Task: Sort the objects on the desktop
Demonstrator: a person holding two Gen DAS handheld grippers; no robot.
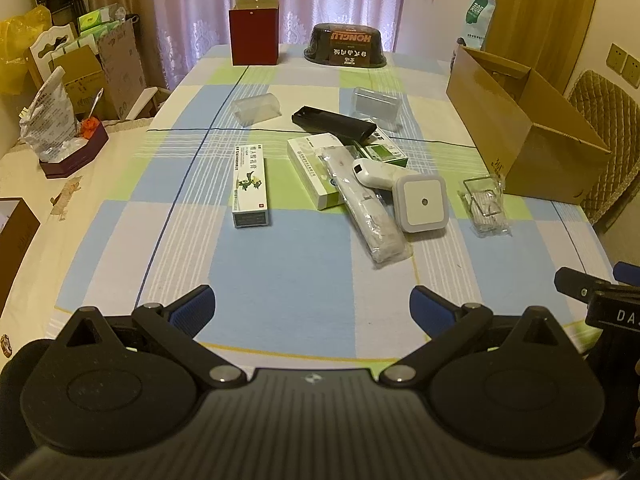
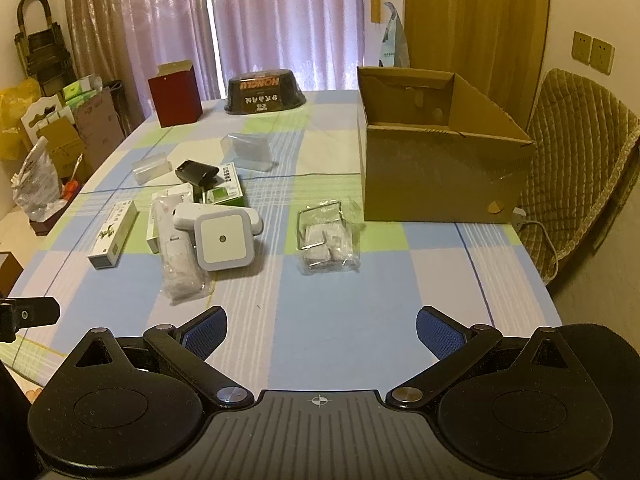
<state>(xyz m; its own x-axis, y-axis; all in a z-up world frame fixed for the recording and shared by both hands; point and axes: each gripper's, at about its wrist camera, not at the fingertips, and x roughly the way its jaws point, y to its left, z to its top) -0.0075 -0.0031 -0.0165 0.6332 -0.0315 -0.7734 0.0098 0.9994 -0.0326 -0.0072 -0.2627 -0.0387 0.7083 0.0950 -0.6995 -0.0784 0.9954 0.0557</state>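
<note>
Loose items lie mid-table on a checked cloth: a long white ointment box, a square white night light, a white thermometer, a bagged white item, a black case, green-and-white boxes, and a clear bag with metal hooks. An open cardboard box stands at the right. My left gripper and right gripper hover open near the front edge, both empty.
At the far end stand a dark red box and a black bowl-shaped container. Two clear plastic boxes lie beyond the pile. A padded chair sits right; clutter crowds the left side table.
</note>
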